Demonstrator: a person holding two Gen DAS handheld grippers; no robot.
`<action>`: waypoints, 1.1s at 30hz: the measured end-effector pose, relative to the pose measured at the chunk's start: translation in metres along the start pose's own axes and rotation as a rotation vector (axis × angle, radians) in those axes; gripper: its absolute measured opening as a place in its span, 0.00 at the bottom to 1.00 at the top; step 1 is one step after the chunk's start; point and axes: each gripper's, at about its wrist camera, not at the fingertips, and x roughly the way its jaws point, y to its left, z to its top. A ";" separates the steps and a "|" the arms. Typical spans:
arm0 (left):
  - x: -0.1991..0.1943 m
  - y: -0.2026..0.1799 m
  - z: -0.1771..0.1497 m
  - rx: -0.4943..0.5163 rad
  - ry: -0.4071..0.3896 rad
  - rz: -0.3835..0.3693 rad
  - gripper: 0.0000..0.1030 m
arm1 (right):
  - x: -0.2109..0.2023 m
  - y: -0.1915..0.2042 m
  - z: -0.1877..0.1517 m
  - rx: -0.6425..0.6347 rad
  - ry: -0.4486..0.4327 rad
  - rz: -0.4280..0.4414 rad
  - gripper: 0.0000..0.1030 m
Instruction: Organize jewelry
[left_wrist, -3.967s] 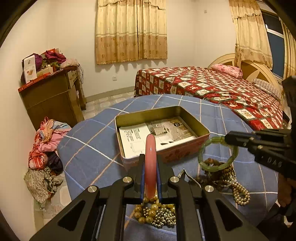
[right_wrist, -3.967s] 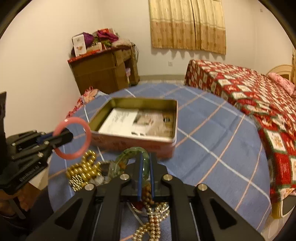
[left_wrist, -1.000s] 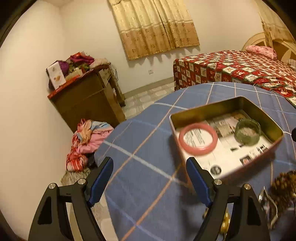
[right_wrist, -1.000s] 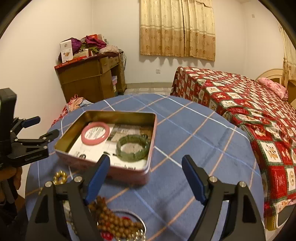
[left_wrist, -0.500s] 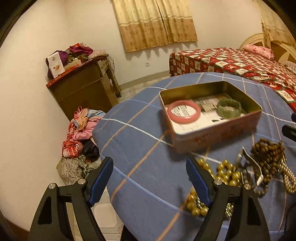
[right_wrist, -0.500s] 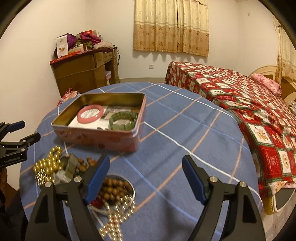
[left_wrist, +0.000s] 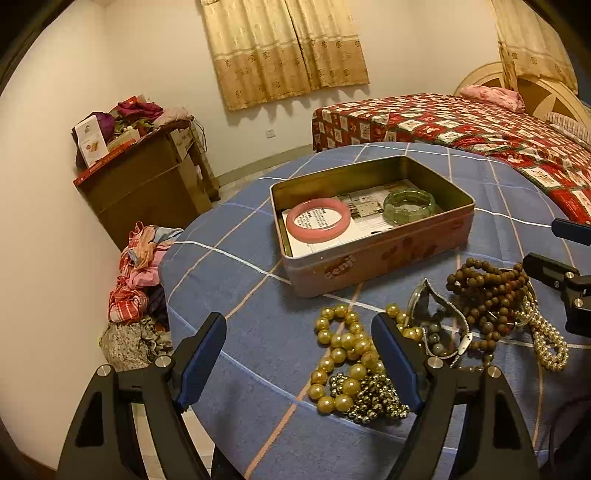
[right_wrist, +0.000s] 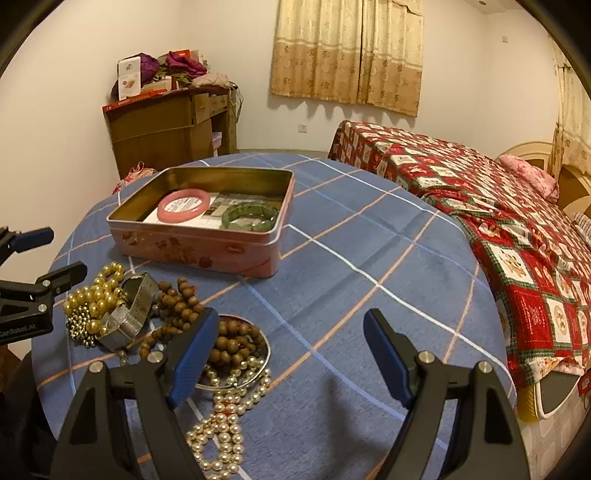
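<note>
both grippers have pulled back from the open pink metal tin (left_wrist: 373, 254) toward the loose pile; the pink bangle (left_wrist: 317, 220) and green jade bangle (left_wrist: 408, 205) now lie inside it on printed paper. left gripper (left_wrist: 299, 360) gapes empty, gold pearl beads (left_wrist: 341, 354) just ahead of its right finger. right gripper (right_wrist: 286, 356) is released too, brown wooden beads (right_wrist: 225, 341) by its left finger. tangled strands could drag neighbours off the blue checked tablecloth (right_wrist: 369, 280).

Round worktop (right_wrist: 369, 258) draped in blue checked cloth, carrying an open tin (left_wrist: 373, 254) ahead of both jaws. Heaped nearer on the cloth: gold beads (left_wrist: 343, 350) just beside the left jaws' right finger, brown wooden beads (right_wrist: 184, 306) and pearl strand (right_wrist: 221, 435) by the right jaws' left finger.
</note>
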 end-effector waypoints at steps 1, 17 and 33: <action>0.002 0.001 -0.001 -0.002 0.006 0.003 0.79 | -0.001 0.000 -0.001 -0.004 -0.002 0.001 0.81; 0.015 0.018 -0.014 -0.056 0.055 -0.026 0.79 | 0.016 0.030 -0.001 -0.090 0.048 0.123 0.51; 0.016 0.023 -0.018 -0.091 0.059 -0.094 0.62 | 0.009 0.037 -0.007 -0.093 0.034 0.174 0.17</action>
